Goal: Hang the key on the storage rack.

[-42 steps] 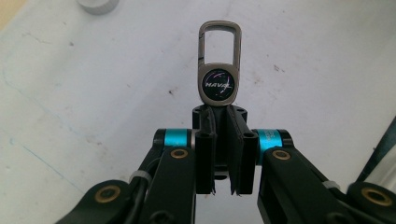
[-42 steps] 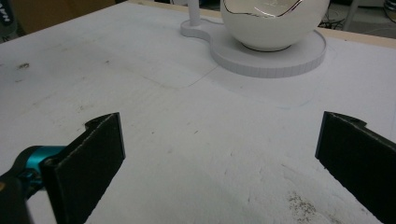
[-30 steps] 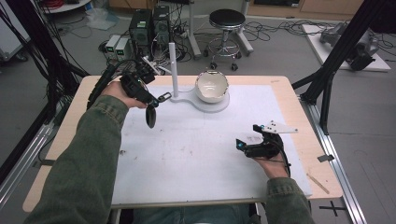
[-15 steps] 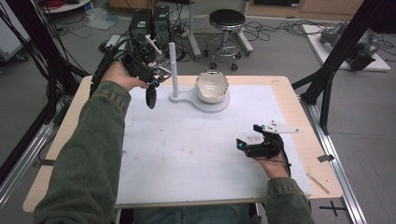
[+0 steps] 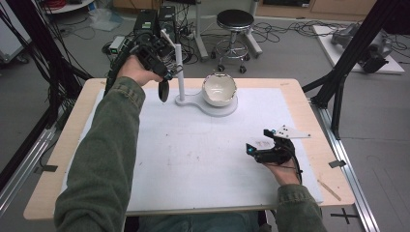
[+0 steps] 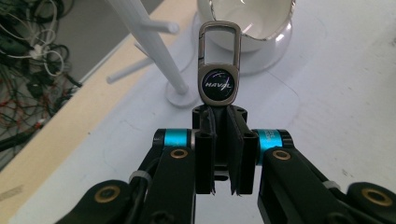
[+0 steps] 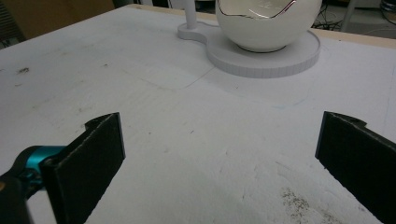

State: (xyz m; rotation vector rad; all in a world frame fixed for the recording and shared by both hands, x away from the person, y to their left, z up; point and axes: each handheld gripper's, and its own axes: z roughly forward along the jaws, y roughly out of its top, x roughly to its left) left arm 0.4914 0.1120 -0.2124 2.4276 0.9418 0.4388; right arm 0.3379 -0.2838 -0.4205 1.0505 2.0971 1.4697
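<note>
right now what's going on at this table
A person works with a gripper in each hand. The left gripper has its jaws shut on a Haval key fob, held up in the air beside the white peg stand at the far side of the table. A white bowl sits on the round end of the stand's base. The right gripper rests low over the white mat at the near right, jaws wide open and holding nothing.

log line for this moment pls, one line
left gripper: shut on keychain, raised beside white peg stand | right gripper: open, empty, low over mat | bowl: on stand base
</note>
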